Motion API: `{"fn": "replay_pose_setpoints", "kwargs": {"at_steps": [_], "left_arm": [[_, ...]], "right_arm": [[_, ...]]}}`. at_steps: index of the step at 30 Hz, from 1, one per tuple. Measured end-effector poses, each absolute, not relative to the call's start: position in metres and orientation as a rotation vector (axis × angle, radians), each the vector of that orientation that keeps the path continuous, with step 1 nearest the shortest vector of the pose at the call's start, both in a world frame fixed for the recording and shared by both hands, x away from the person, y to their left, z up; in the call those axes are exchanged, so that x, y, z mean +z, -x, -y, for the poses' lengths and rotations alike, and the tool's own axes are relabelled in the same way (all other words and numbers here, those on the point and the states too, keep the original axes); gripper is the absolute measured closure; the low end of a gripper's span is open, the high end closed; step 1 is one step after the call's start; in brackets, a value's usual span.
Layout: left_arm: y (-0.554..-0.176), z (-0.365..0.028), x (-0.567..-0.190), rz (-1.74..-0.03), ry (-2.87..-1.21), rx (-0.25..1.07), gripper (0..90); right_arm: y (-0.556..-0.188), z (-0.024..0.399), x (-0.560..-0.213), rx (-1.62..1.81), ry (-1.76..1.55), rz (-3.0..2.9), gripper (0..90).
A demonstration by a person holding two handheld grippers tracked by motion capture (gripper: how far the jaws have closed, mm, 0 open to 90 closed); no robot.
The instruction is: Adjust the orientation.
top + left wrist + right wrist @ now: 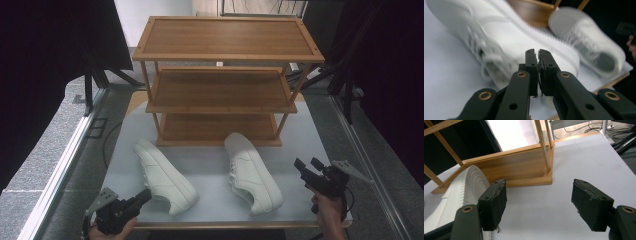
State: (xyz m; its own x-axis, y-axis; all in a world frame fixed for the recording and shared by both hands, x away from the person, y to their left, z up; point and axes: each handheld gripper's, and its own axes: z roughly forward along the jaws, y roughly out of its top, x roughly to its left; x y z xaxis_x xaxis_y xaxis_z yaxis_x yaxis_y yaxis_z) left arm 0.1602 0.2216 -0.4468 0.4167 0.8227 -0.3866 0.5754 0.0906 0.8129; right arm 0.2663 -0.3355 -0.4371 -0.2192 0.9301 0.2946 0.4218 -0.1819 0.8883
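We are working at the white table with two white sneakers lying in front of a three-tier wooden shoe rack, and the job in hand is, by our judgement, getting the pair onto a shelf. Our left gripper is sitting at the near left corner with its jaws pressed together on nothing, its tips just beside the heel end of the left sneaker; in the left gripper view the closed pads are pointing at that shoe's side wall, which is blurred. We are keeping that claw closed and empty, perhaps to nudge the shoe or simply before opening for a proper grasp; which one we cannot tell. Our right gripper is hovering at the near right, jaws spread wide and holding nothing, just beside the right sneaker, whose ribbed sole edge is lying past its left jaw. Both shoes are lying toe toward the rack, angled apart and not touching, so each hand is getting its own shoe. All three shelves are standing bare, the lowest closest to the toes.
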Motion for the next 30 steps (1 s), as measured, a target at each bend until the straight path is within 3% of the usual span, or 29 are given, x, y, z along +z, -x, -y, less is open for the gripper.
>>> {"fn": "replay_pose_setpoints", "kwargs": {"at_steps": [10,30], "left_arm": [[-0.17,-0.191,-0.466,-1.237,-1.698,0.178,88.6],[-0.212,-0.151,-0.455,-1.182,-1.81,0.179,87.2]], "right_arm": [[-0.265,0.332,-0.44,1.361,-1.574,-1.61,28.6],[-0.267,0.336,-0.443,1.346,-1.625,-1.578,28.9]]}}
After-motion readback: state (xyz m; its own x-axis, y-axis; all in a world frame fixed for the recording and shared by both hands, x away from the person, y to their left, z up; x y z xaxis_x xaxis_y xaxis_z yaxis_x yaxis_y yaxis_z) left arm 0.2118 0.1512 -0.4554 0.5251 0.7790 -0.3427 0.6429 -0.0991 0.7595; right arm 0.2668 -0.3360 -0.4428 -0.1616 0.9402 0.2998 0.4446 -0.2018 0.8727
